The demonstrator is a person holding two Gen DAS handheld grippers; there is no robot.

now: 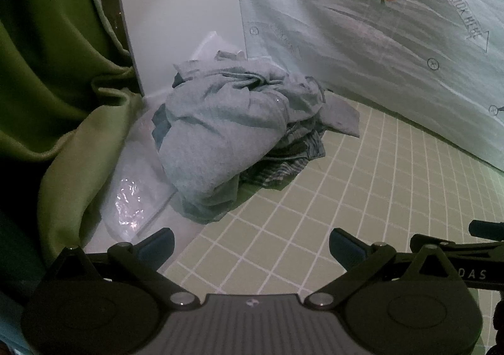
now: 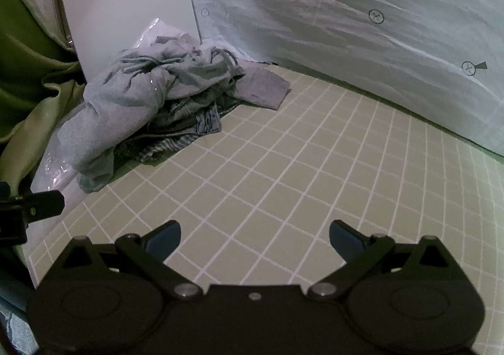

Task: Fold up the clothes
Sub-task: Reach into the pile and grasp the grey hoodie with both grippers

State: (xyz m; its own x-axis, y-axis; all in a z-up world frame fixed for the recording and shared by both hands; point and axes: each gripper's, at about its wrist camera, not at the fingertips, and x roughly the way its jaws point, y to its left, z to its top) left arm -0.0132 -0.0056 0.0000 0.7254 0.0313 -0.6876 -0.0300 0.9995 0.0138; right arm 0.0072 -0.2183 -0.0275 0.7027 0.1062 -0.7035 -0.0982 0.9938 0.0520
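A heap of crumpled clothes lies at the far left of the green gridded mat. A light grey sweatshirt is on top, with denim and a striped garment under it. My left gripper hovers open over the mat's near edge, well short of the heap, nothing between its fingers. My right gripper is open too, above the bare mat, with the heap ahead to its left. A finger of the left gripper shows at the left edge of the right wrist view.
A pale printed sheet hangs behind the mat as a backdrop. A white panel stands behind the heap, and a green curtain drapes at the left. Clear plastic film lies beside the clothes. Part of the right gripper shows at right.
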